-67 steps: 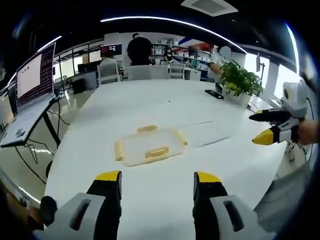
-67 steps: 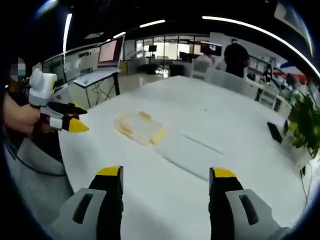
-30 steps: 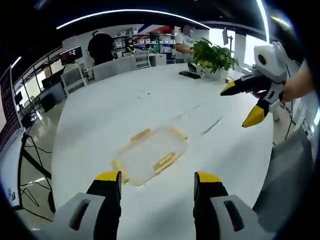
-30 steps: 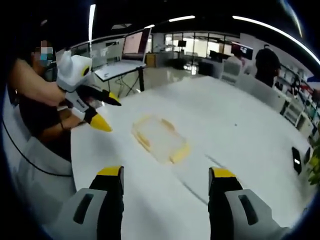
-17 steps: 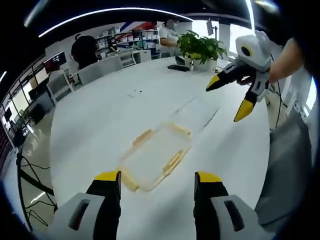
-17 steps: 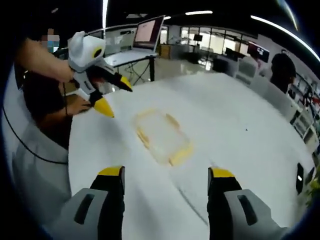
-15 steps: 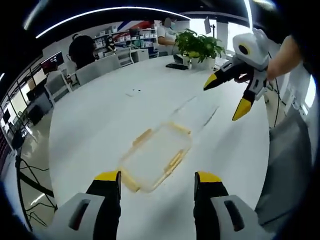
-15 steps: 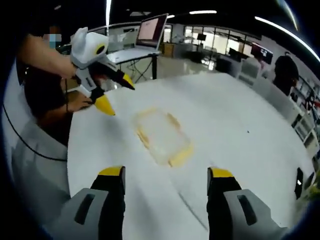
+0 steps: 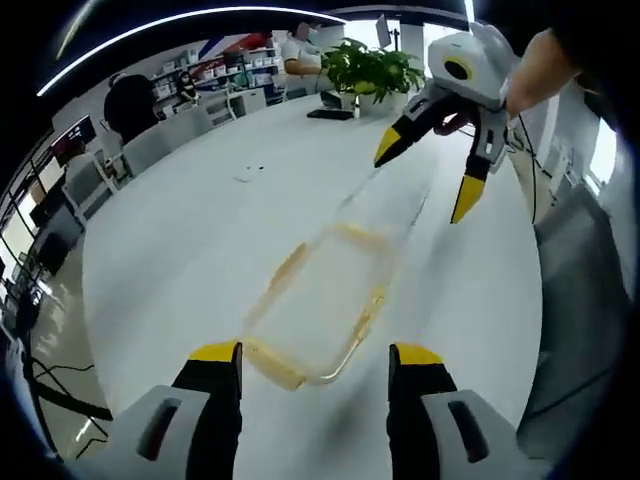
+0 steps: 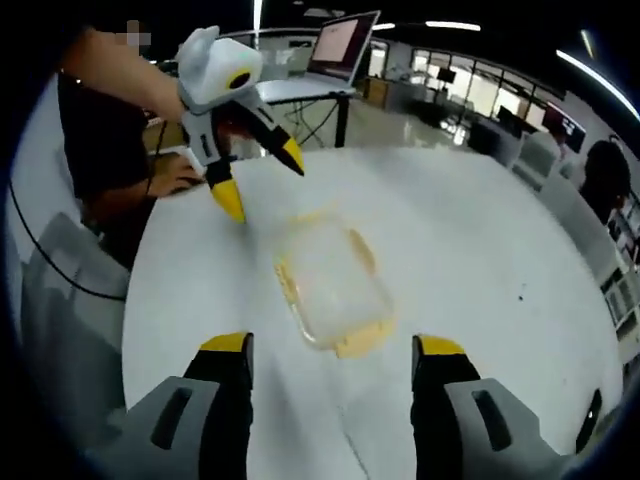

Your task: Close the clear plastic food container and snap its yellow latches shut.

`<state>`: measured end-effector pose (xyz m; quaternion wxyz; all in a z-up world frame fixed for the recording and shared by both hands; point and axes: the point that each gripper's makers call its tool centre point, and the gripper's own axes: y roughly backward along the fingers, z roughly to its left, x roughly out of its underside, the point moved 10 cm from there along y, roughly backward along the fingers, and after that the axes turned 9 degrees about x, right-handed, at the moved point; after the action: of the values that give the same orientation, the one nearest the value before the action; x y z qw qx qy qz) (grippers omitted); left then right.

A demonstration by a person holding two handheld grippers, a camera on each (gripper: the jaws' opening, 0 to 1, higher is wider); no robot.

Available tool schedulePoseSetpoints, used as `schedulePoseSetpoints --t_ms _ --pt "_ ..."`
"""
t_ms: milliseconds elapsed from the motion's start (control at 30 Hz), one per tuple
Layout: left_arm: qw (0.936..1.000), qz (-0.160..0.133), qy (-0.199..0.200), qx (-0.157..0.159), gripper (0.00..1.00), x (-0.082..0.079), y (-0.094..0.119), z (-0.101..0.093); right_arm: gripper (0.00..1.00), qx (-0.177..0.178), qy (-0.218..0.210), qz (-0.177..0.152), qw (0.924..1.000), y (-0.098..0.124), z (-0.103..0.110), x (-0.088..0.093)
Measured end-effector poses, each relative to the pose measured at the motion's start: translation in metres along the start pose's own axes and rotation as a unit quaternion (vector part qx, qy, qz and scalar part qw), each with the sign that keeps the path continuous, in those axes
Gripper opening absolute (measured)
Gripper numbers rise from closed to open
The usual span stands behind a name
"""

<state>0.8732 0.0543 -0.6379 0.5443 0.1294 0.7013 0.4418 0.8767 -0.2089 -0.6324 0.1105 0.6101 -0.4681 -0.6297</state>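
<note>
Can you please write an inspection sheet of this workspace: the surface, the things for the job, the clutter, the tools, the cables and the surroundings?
Surface: white table, glossy.
Job's things: clear container with yellow latches lies flat on the table; whether the latches are snapped cannot be told.
Clutter: dark phone and potted plant at the far end.
Tools: left tool open, above the table beside the container; right tool open, above the far side of the container. Neither touches it.
Cables: dark cable along the person's side.
Surroundings: open office, laptop on a stand, chairs, people in the background.

Each hand-held gripper (image 9: 314,365) (image 10: 329,355): grey body, black jaws, yellow tips.
</note>
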Motion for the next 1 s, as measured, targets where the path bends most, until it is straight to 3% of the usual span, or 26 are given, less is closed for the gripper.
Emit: schedulePoseSetpoints --t_ms 367,633,1000 --pt "0.9978 0.034 -0.035 0.045 0.54 0.010 -0.006 0.018 0.61 -0.035 0.022 0.013 0.9991 -0.015 -0.006 0.000" --pt "0.9951 0.042 -0.046 0.077 0.55 0.009 -0.009 0.031 0.61 -0.080 0.056 0.023 0.9950 -0.023 -0.010 -0.004" --pt "0.9889 0.066 -0.075 0.110 0.56 0.010 -0.017 0.042 0.62 -0.108 0.073 0.045 0.9905 -0.037 -0.018 -0.001"
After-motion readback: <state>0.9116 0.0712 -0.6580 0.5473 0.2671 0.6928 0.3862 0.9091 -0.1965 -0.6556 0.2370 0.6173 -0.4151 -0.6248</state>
